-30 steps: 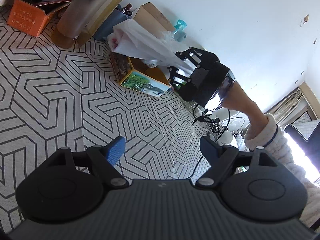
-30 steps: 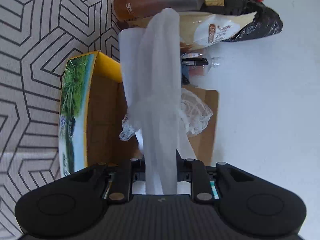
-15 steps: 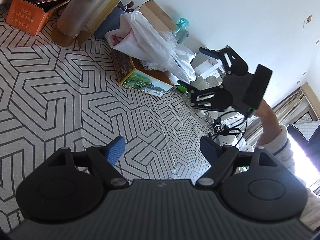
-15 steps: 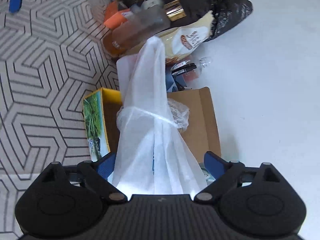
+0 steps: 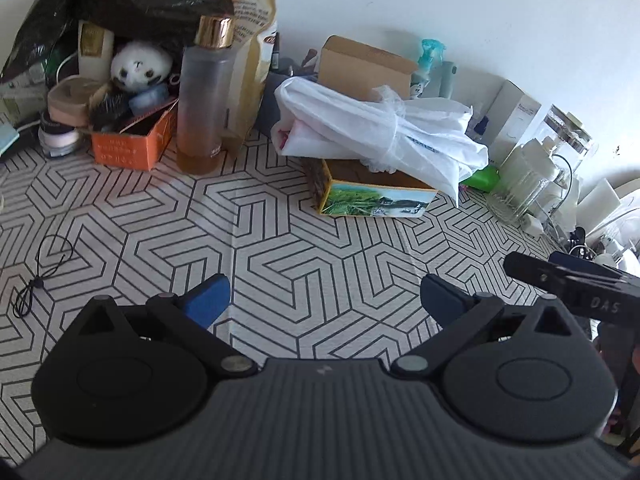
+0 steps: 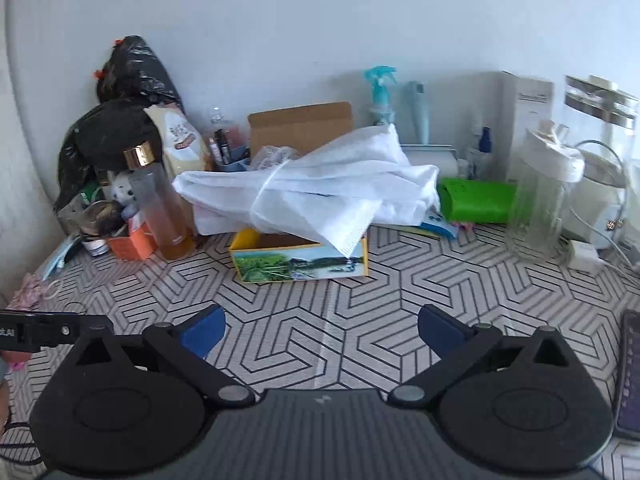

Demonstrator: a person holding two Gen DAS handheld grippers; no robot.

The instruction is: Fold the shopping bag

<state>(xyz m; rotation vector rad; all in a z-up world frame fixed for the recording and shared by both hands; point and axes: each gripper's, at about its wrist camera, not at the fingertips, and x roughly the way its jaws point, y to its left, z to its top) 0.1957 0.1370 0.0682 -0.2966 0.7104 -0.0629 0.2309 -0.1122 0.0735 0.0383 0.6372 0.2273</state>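
The white, thin, crinkled shopping bag (image 5: 380, 132) lies in the upper middle of the left wrist frame as a long bundle, cinched near its middle by a knotted strip of its own material. It rests across the open top of a yellow cardboard box with a printed landscape on its side (image 5: 372, 200), one end overhanging the box's right edge. In the right wrist frame the same bag (image 6: 312, 188) sits in the centre, a loose flap drooping over the box front (image 6: 300, 266).

The left gripper (image 5: 324, 300) fills the bottom of its frame with its blue-padded fingers (image 5: 206, 300) spread wide and nothing between them, above the grey patterned tablecloth (image 5: 280, 240). The right gripper (image 6: 320, 330) is likewise wide apart and empty, well short of the bag.

The bag looks very light and limp, probably a non-woven or thin plastic sheet; it should crush easily under the pads and offer no stiffness, so any free end will likely sag or unfurl when lifted. The surface may be a little slippery, so a firm pinch seems wise. The tied waist looks the best place to take hold, since the layers are gathered there; the loose flap would probably pull out alone. The tall frosted bottle with a gold cap (image 5: 206, 96) stands near the bag's left end and could be knocked.
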